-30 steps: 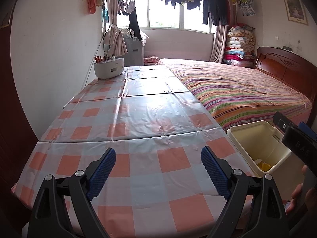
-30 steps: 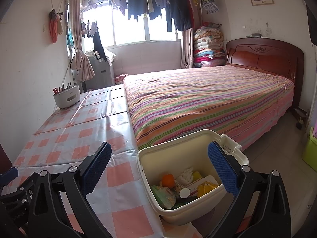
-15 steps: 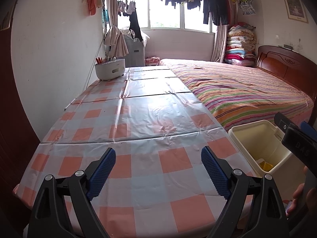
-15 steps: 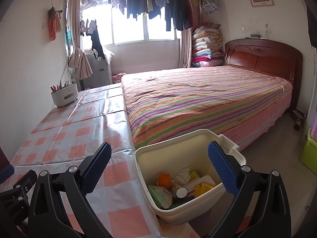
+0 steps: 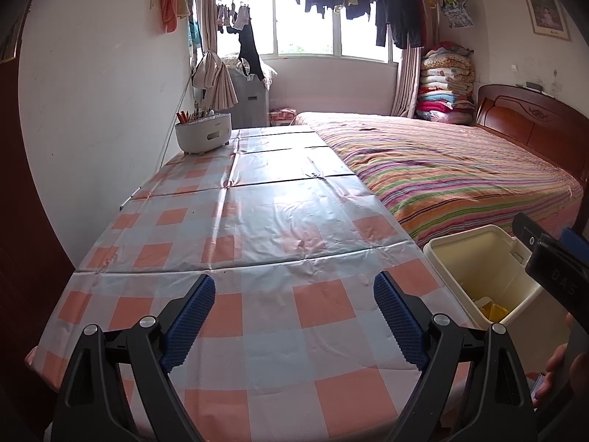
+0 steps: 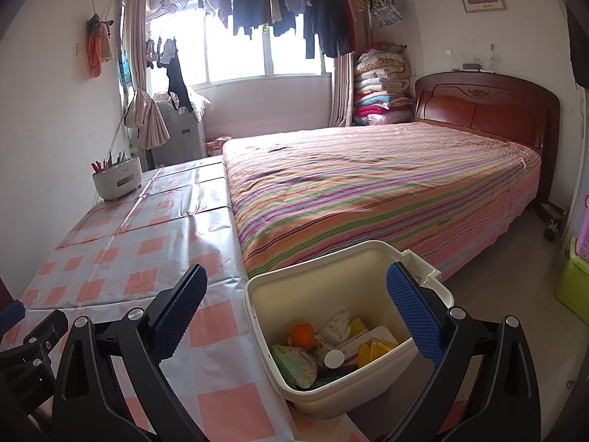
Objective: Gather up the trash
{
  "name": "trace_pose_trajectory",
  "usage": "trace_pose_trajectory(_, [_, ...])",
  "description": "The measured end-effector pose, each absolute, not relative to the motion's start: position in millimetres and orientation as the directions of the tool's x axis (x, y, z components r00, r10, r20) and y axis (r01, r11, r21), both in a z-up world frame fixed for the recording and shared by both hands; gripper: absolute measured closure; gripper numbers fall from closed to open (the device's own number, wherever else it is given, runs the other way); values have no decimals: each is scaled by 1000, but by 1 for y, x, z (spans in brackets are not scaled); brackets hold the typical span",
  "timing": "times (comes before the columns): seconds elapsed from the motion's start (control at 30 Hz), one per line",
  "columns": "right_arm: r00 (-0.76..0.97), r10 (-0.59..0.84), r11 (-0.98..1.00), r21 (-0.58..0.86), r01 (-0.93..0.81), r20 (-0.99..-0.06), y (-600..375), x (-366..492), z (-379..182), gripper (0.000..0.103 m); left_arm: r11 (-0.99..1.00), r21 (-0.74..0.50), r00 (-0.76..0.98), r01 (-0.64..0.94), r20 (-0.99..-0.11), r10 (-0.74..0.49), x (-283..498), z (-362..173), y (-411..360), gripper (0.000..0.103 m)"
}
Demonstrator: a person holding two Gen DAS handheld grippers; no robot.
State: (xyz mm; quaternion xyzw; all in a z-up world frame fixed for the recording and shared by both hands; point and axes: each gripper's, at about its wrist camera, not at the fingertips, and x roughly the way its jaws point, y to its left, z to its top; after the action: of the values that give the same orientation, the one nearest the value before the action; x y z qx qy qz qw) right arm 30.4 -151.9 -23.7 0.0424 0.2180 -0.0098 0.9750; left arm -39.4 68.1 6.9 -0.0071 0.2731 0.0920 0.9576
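Beyond the right tool (image 6: 294,296), the bin (image 6: 257,294) hides its own bottom under piled rubbish, the lowest dark pieces unreadable. Beside the left tool (image 5: 294,311), the bin's (image 5: 475,258) near corner disappears behind the other tool's body. The picture's edge crops the hand (image 5: 559,364).

Glossy plastic tablecloth (image 5: 279,221); smooth plastic bin (image 6: 331,269); polished wood headboard (image 6: 486,107).

We are looking forward between each gripper's jaws, low over the checked table (image 5: 279,221), both views sharing the bin (image 6: 331,269), bed (image 6: 368,184) and window.
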Motion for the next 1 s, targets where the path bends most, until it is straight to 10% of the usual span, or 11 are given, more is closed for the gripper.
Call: trace_pose_trajectory(1.0, [902, -40, 992, 90, 87, -429, -165, 27, -24, 7, 998, 60, 830, -33, -554, 60, -14, 17, 41, 17])
